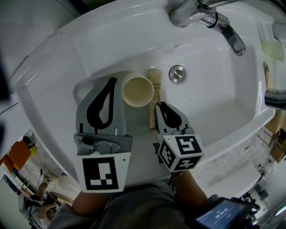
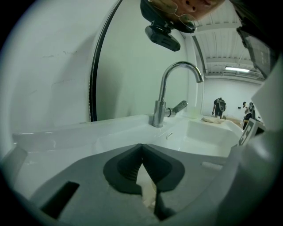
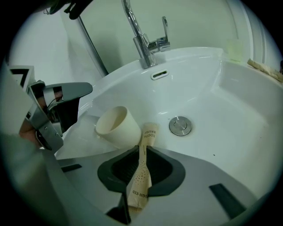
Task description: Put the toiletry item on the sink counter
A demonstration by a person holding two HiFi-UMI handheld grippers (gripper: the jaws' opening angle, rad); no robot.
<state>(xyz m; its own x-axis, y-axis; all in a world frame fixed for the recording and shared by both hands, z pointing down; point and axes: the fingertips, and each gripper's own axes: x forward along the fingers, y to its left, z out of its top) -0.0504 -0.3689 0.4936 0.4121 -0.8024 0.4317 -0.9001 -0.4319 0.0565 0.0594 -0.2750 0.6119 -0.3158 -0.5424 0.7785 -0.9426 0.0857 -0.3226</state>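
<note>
**Toothbrush packet.** One paper-wrapped toothbrush packet [image 3: 141, 170] was present. It was inside the sink basin [image 1: 223, 103], on the near side of the drain plug [image 1: 177, 74] and slightly to its left. Its long axis ran from the right gripper [image 3: 140, 149] toward the back of the basin. The end printed "TOOTH BRUSH" pointed away from the gripper and lay just beside the drain plug. The other end lay back between the jaws. Whether the packet rested on the basin floor or was lifted off it could not be determined.

**Right gripper.** The jaws were pinched on the packet about mid-length.

**Cup.** One cream cup [image 1: 137, 91] lay tipped in the basin, left of the drain plug and directly beside the packet. Contact between the two could not be confirmed. Its mouth faced up and away from the drain plug, and the interior showed only its own pale wall.

**Left gripper.** The left gripper [image 1: 114, 80] was left of the cup, farther from the drain plug. Its jaw tips were pressed together.

**Fixtures.** One faucet [image 1: 196, 13] stood behind the drain plug at the basin's rear edge. The basin contained two loose items: the packet and the cup.
</note>
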